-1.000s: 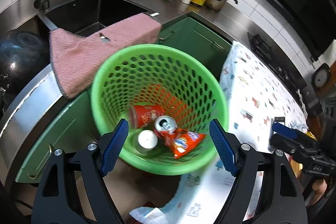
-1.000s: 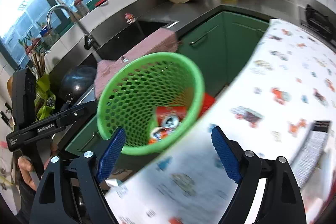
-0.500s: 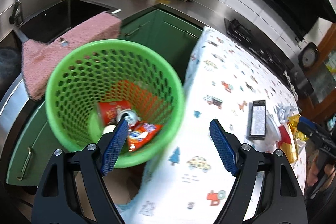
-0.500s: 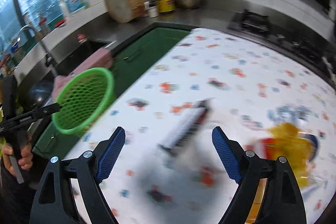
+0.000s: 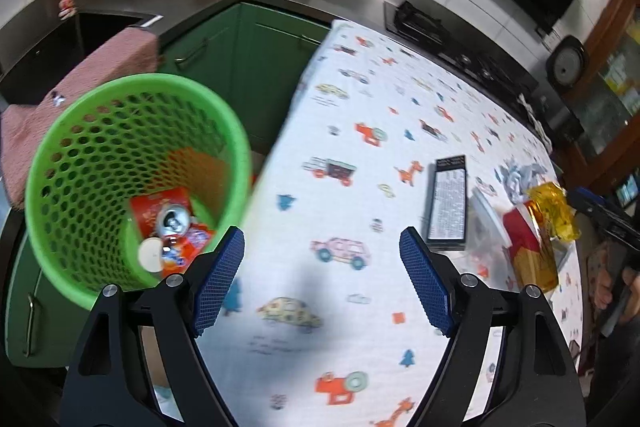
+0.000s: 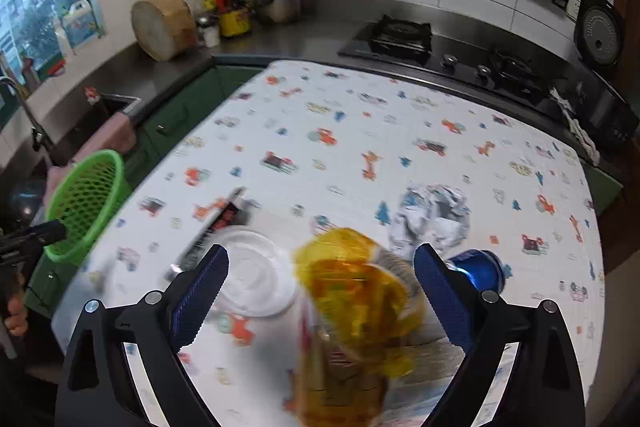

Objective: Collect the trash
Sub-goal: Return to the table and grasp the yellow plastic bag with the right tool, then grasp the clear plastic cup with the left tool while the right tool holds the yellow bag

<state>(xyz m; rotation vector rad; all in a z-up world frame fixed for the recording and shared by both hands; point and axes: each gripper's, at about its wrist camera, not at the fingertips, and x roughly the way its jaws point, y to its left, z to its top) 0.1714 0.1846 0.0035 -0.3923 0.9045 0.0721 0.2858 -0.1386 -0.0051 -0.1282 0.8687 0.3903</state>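
Basket (image 5: 132,163) hangs off the table's (image 5: 340,131) left edge, mouth tilted up-right

Right gripper (image 6: 320,291) opening over yellow wrapper (image 6: 352,291), untouched; left gripper (image 5: 322,275) wide, empty, above bare cloth.

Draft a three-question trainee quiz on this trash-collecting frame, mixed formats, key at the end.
1. True or false: the green perforated plastic basket stands on the cartoon-print white tablecloth.
2. Multiple choice: which item lies inside the basket? A) red drink can with silver top B) blue metal can C) crumpled grey-white paper ball
3. Fill in: seen between the opening pads of the right claw, not gripped, is a crinkled ______ cellophane wrapper.

Key:
1. False; it stands beside the table's edge, off the cloth.
2. A; the other two lie on the tablecloth.
3. Yellow.
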